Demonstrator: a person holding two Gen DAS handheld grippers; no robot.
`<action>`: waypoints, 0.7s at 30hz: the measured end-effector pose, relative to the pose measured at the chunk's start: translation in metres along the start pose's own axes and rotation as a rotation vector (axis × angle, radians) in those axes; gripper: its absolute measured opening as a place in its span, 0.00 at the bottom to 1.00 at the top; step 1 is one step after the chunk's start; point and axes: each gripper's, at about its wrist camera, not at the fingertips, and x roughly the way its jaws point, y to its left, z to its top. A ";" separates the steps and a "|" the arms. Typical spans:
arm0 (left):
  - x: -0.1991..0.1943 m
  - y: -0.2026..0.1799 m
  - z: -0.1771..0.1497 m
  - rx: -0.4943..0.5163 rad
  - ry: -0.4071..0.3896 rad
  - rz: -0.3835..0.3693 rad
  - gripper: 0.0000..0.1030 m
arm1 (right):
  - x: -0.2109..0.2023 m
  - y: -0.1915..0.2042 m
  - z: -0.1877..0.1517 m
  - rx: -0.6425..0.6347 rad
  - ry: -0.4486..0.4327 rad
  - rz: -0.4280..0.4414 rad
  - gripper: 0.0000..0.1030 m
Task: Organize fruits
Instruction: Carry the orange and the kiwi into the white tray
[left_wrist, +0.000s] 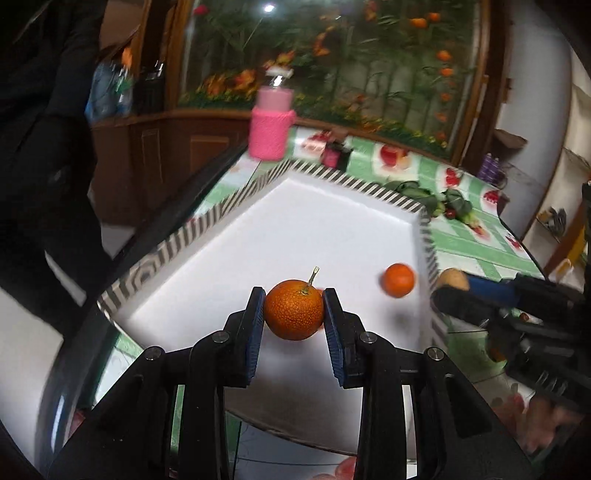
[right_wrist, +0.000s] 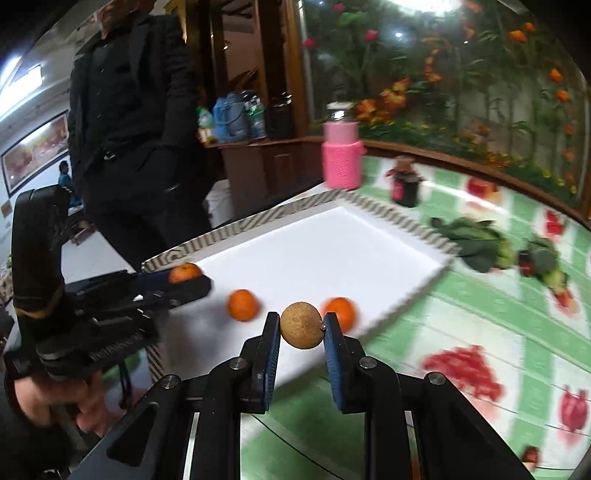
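Observation:
My left gripper (left_wrist: 294, 299) is shut on an orange tangerine (left_wrist: 293, 314) with a short stem, held just above the white tray (left_wrist: 236, 201). One loose tangerine (left_wrist: 398, 280) lies near the tray's right wall. In the right wrist view my right gripper (right_wrist: 301, 321) is shut on a round brown fruit (right_wrist: 301, 326) over the tray's near edge (right_wrist: 399, 218). Two loose tangerines (right_wrist: 242, 304) (right_wrist: 340, 312) rest on the tray behind it. The left gripper (right_wrist: 188, 278) shows at the left with its tangerine (right_wrist: 184, 272). The right gripper (left_wrist: 450, 290) with the brown fruit (left_wrist: 453, 278) shows at the tray's right rim.
The tray has a striped rim and sits on a green checked tablecloth (right_wrist: 480, 321). Behind it stand a pink bottle (right_wrist: 341, 158) and a small dark jar (right_wrist: 405, 184). Leafy greens (right_wrist: 476, 243) lie to the right. A person in black (right_wrist: 136, 129) stands by the table's left side.

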 end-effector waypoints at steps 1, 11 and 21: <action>0.001 0.003 -0.001 -0.015 0.007 0.002 0.29 | 0.008 0.003 0.002 -0.002 0.010 0.006 0.22; 0.008 0.009 -0.001 -0.067 0.063 0.083 0.29 | 0.041 0.001 -0.006 0.026 0.058 0.035 0.22; 0.011 0.007 -0.001 -0.050 0.090 0.097 0.30 | 0.043 -0.004 -0.009 0.052 0.078 0.045 0.22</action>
